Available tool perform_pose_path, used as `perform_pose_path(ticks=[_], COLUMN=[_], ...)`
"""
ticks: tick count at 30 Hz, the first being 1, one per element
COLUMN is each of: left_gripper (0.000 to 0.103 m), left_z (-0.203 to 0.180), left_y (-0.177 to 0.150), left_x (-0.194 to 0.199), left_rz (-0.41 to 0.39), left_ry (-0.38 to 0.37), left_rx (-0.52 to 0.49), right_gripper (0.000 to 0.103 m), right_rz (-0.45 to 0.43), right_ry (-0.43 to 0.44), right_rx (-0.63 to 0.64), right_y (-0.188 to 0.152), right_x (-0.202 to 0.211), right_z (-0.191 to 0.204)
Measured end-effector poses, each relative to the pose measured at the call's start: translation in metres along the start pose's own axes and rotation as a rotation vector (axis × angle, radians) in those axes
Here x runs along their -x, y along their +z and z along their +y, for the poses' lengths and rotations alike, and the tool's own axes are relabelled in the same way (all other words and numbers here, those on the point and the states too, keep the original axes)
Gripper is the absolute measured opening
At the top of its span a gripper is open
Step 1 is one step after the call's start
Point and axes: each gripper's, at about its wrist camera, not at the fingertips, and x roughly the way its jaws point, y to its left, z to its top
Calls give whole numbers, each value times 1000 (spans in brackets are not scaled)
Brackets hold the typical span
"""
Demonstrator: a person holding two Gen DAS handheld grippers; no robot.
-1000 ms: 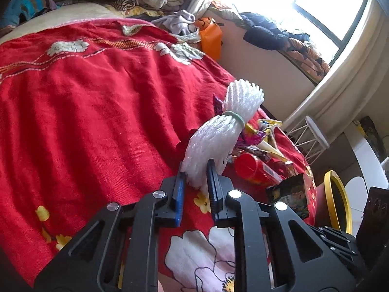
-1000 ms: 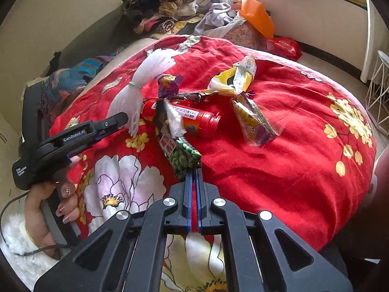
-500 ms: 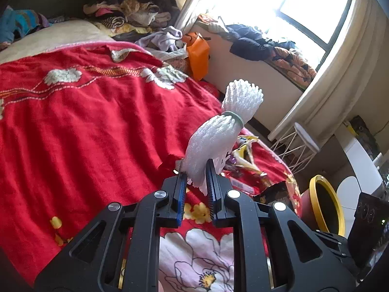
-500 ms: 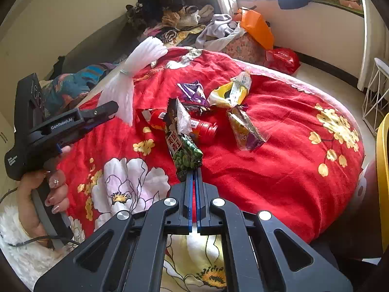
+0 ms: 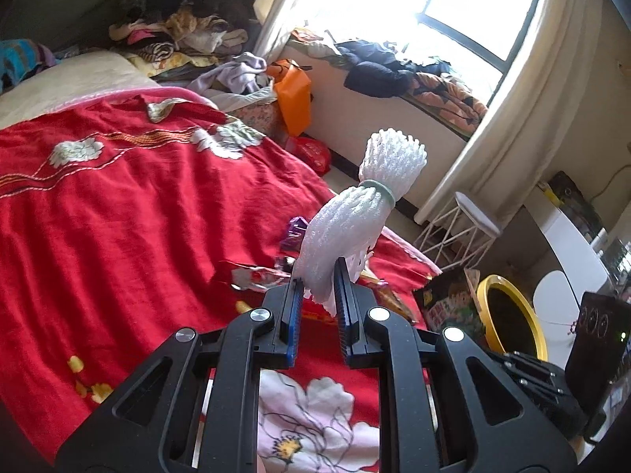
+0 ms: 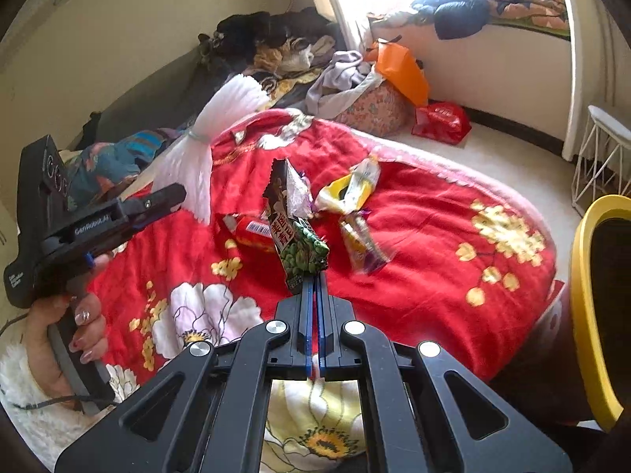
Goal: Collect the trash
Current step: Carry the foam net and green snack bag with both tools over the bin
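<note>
- A big bed fills the room. A red blanket (image 6: 414, 244) with white and yellow flowers covers it.
- At 12 o'clock in the right wrist view a heap of clothes (image 6: 276, 47) lies by the wall. At 1 o'clock sit an orange bag (image 6: 400, 71) and a red bag (image 6: 441, 122).
- A bright window (image 5: 465, 4) glows at 1 o'clock in the left wrist view, with dark clothes on the ledge under it.
- A yellow-rimmed bin (image 5: 512, 315) stands beside the bed at 4 o'clock in that view. A white wire stool (image 5: 461, 228) is near it.
- The left gripper (image 5: 318, 280) has its jaws pressed narrow on a white foam net bundle (image 5: 355, 220), held up off the bed. A green band ties its middle.
- The right gripper (image 6: 312, 280) has its jaws nearly touching, pinching a green snack packet (image 6: 295, 232) by its bottom edge. The packet stands up above the blanket.
- More trash lies on the blanket: a yellow wrapper (image 6: 351, 189) at 12 o'clock, a clear wrapper (image 6: 363, 244) beside it, and a red can (image 6: 248, 228).
- The red can is partly hidden behind the packet.
- The bin is cut off by the picture edge in the right wrist view.
- The words on the packet are too blurry to read.
</note>
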Motion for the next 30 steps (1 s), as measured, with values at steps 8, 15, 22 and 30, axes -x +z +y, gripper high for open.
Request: perform_pose_path(ticks=[8, 15, 22, 30], left_gripper=[11, 11, 11, 11], left_z=[-28, -51, -74, -97], left_y=[-2, -5, -9, -13], left_x=[-1, -1, -3, -5], left_rz=[10, 16, 25, 33], left_ry=[-44, -82, -115, -151], left_rx=[-54, -97, -137, -178], right_gripper=[2, 2, 2, 2], right_rz=[-63, -123, -164, -204], right_ry=[-25, -70, -113, -189], right_rx=[-48, -78, -127, -168], right_y=[8, 13, 14, 11], right_x=[21, 44, 65, 84], right_z=[-18, -37, -60, -85])
